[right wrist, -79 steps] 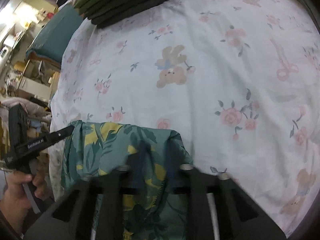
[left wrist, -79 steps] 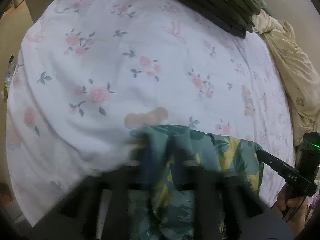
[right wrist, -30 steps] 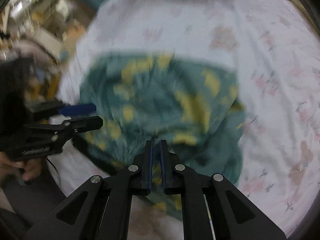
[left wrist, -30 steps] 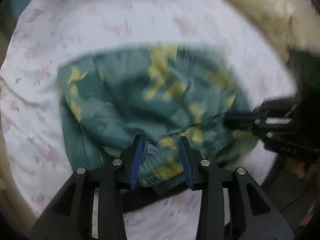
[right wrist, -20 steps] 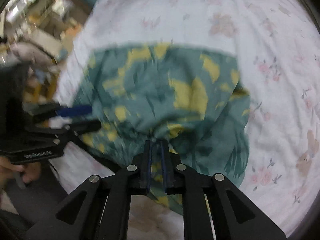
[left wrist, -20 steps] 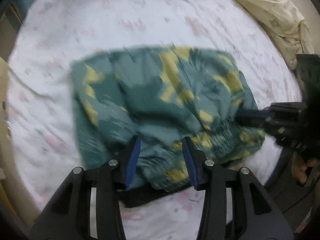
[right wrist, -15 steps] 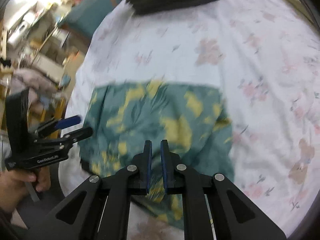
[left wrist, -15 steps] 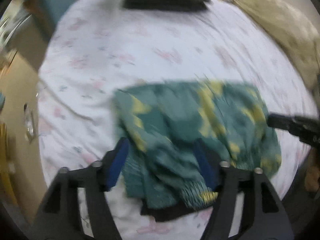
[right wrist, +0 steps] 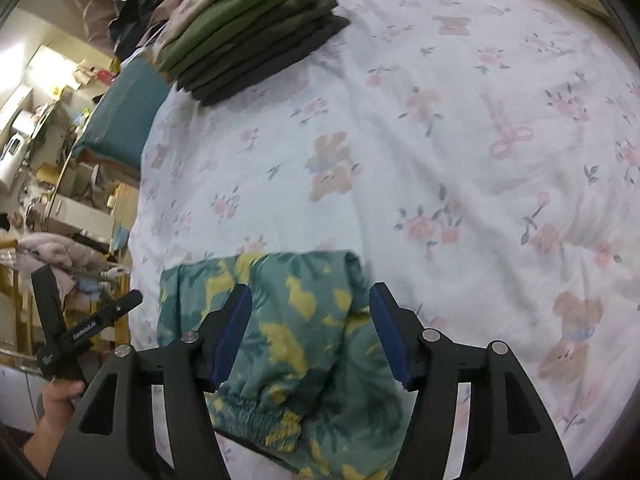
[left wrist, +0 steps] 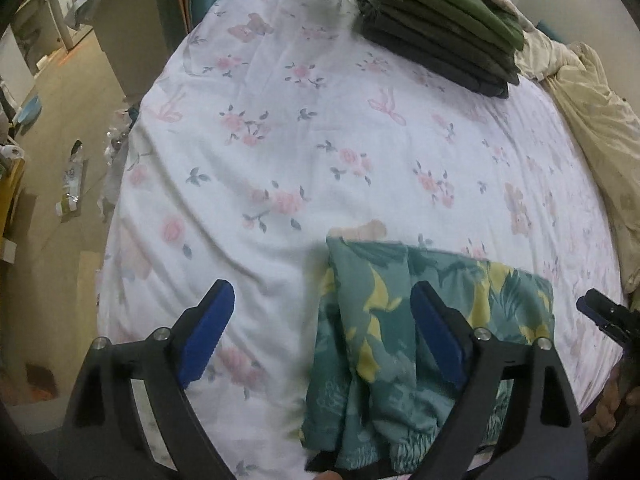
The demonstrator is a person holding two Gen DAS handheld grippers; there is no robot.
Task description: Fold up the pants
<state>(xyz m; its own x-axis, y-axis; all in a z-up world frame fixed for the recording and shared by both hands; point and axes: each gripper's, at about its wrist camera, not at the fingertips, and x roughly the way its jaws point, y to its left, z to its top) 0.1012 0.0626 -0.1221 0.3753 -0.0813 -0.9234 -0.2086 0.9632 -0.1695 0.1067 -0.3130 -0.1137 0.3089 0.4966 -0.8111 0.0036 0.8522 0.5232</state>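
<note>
The green pants with yellow leaf print [left wrist: 420, 328] lie folded into a squat block near the bed's front edge, elastic cuffs toward me. My left gripper [left wrist: 324, 300] hangs above them with its jaws opening wide; the blue pads [left wrist: 204, 332] touch nothing, and the pants' left edge lies below the gap. My right gripper [right wrist: 310, 304] is over the same pants [right wrist: 280, 320], jaws opening, pads clear of the cloth lying beneath them. Each gripper shows in the other's view: the right gripper [left wrist: 604, 314], and the left gripper [right wrist: 100, 316] in a hand [right wrist: 56, 400].
A white floral bedsheet [left wrist: 320, 140] covers the bed. A stack of folded dark and olive clothes [left wrist: 440, 28] sits at the far side. A crumpled cream blanket [left wrist: 592, 128] lies along the right. The floor and clutter [left wrist: 48, 160] lie beyond the left edge.
Both grippers let go of the pants and opened. They pulled back toward the near edge, rose and tilted up, so the far stack of clothes came into view. The pants lie folded.
</note>
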